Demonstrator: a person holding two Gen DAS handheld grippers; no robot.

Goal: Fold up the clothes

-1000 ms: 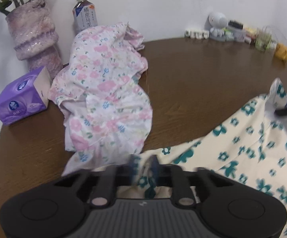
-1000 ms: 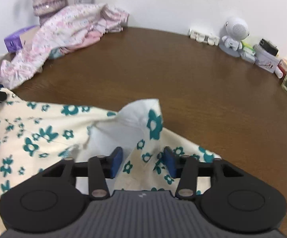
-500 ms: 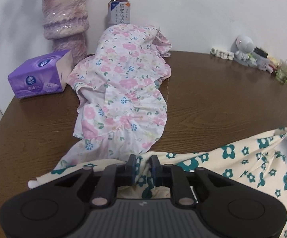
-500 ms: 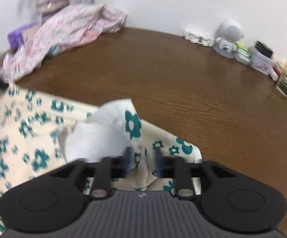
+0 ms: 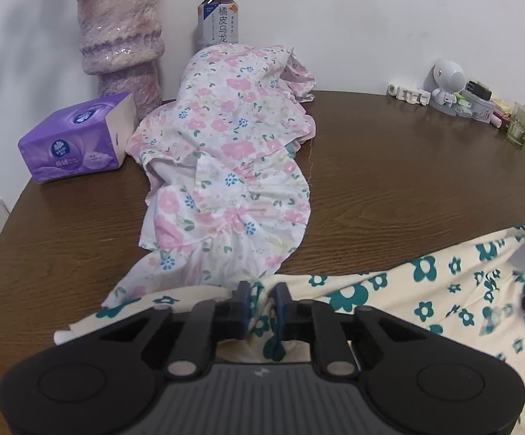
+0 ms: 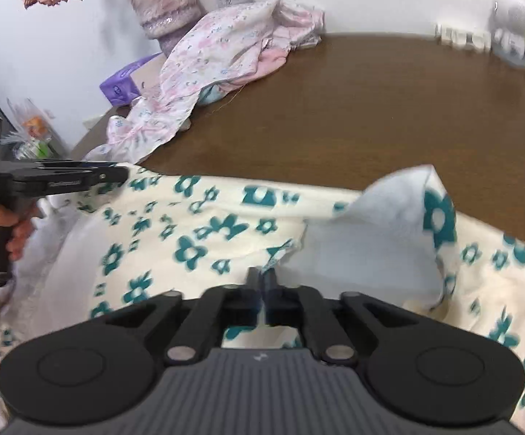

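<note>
Here, brown wood table [image 5: 389, 181] against white wall [image 5: 353, 18] — left gripper [image 5: 262, 304] closing on cream floral garment [image 5: 425, 290], right gripper [image 6: 262, 282] clamped on it.

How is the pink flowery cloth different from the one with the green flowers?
The pink flowery cloth has small pink and blue flowers; the green-flowered cloth has teal flowers on cream. The pink flowery cloth lies bunched in a heap near the vase, touched by nothing; the green-flowered cloth is spread nearer, pinched by the left tongs and the right tongs. Both are flower-printed and lie on the brown table.
</note>
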